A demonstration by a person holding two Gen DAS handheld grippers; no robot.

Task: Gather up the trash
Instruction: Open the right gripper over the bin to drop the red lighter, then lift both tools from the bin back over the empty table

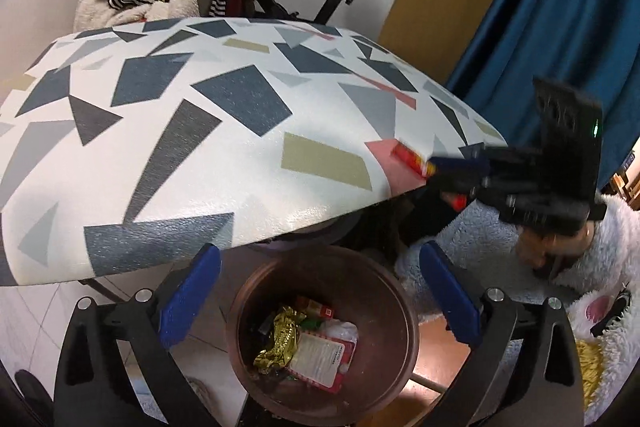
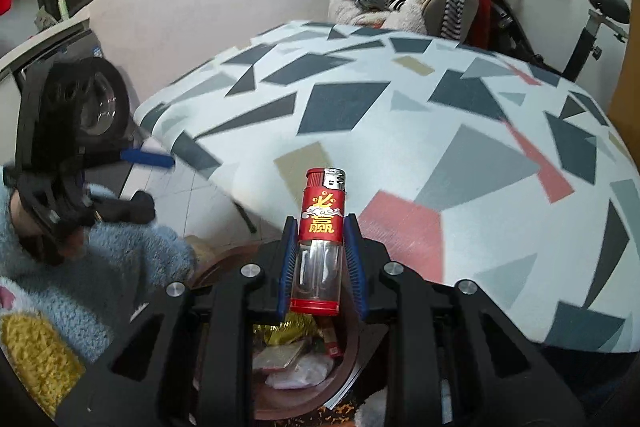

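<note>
On my left wrist view, going from left to right: the desk (image 1: 168, 155), covered in a grey, blue and pink angular pattern, fills the upper left and centre of the frame. At the lower left and lower right stand the two blue pads of my left gripper (image 1: 320, 303), spread wide apart and released, with nothing between them. Framed between those pads at the bottom centre is the round brown bin (image 1: 384, 311) on the floor. Inside it lie a crumpled gold wrapper (image 1: 280, 339) and a red-and-white packet (image 1: 324, 359). At the right edge of this frame my right gripper (image 1: 444, 183) reaches in over the desk corner, blurred, with a red lighter (image 1: 412, 159) clenched in it. Behind it hangs a blue curtain (image 1: 560, 7).

On my right wrist view, again left to right: at the left edge I see the left gripper (image 2: 148, 183) in a hand with a fluffy blue sleeve (image 2: 132, 259). At the bottom centre, the right gripper (image 2: 322, 239) is clenched on the lighter (image 2: 322, 215), both blue pads pressing its sides; it stands upright in the frame, metal cap on top, clear base at the bottom. The bin (image 2: 352, 355) shows directly below the lighter, partly hidden by the gripper body. The desk (image 2: 480, 155) fills the centre and right.
</note>
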